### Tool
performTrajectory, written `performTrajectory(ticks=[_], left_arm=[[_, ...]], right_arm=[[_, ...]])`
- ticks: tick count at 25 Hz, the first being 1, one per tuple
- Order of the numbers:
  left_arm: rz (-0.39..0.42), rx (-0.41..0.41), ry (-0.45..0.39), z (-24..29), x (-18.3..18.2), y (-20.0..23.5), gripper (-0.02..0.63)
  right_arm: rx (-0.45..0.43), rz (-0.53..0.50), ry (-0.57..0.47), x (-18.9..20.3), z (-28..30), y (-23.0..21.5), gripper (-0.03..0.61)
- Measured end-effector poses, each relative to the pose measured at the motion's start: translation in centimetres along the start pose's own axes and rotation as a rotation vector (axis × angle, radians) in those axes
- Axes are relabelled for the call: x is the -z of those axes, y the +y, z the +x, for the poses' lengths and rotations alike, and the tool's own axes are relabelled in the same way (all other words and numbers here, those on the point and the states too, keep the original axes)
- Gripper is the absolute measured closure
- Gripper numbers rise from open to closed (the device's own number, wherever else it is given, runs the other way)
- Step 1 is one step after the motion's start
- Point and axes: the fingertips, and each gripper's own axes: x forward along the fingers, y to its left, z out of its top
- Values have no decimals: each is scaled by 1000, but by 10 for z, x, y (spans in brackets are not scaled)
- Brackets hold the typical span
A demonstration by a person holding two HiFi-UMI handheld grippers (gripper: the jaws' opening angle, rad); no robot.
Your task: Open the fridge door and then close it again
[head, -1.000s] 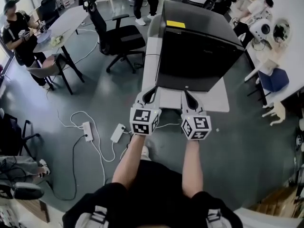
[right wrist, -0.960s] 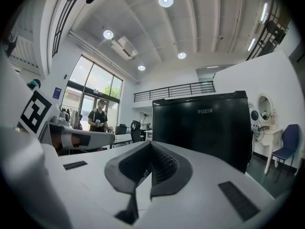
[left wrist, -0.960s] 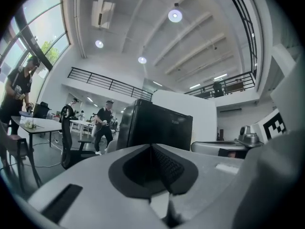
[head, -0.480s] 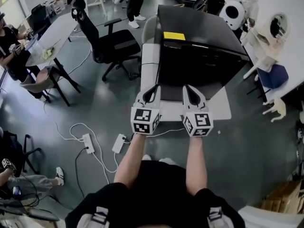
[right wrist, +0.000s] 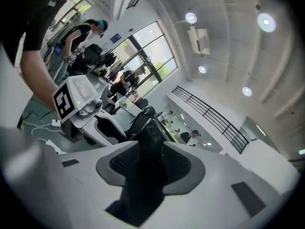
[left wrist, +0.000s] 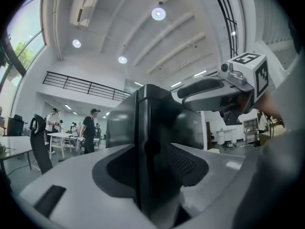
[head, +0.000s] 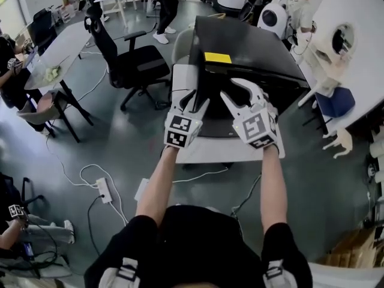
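Head view: the black fridge stands on a white table straight ahead of you, with a yellow label on its top. Its door looks shut, so whatever sits inside is out of sight. Your left gripper is at the left edge of the fridge's front, and its jaws have just been opening. The left gripper view shows that dark vertical edge standing between the spread jaws, with no pad clearly pressing on it. Your right gripper, rolled to a slant, has likewise just been spreading its jaws. They are released, with a dark corner of the fridge between them in the right gripper view. The opening step looks barely begun. To do it well, settle on the edge that swings free and close one gripper firmly on it before you pull. Draw in an arc around the hinge rather than straight back — otherwise the fridge could slide on the table. An office chair stands to the left, well apart.
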Motion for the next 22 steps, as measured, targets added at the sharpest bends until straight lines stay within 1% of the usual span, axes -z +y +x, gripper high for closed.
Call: performTrajectory(ticks=[2, 3, 5, 7, 9, 14, 16, 22], left_arm=[[4, 34, -16, 8, -2, -2, 415], [7, 50, -20, 12, -3, -3, 410], [15, 74, -21, 17, -3, -5, 403], [16, 96, -24, 18, -3, -6, 399], [14, 113, -36, 18, -3, -8, 399], [1, 136, -64, 19, -5, -8, 400], [-4, 136, -72, 18, -6, -8, 400], [-11, 116, -86, 13, -6, -9, 400]], right_arm=[[-30, -76, 62, 5, 9, -3, 428], [-48, -98, 96, 9, 12, -3, 430], [-83, -123, 156, 17, 16, -2, 430], [-107, -147, 189, 22, 18, -1, 431], [-113, -168, 193, 22, 20, -2, 437], [-82, -177, 168, 19, 21, -5, 472], [-89, -173, 154, 18, 20, -4, 480], [-111, -196, 163, 17, 16, -2, 491]])
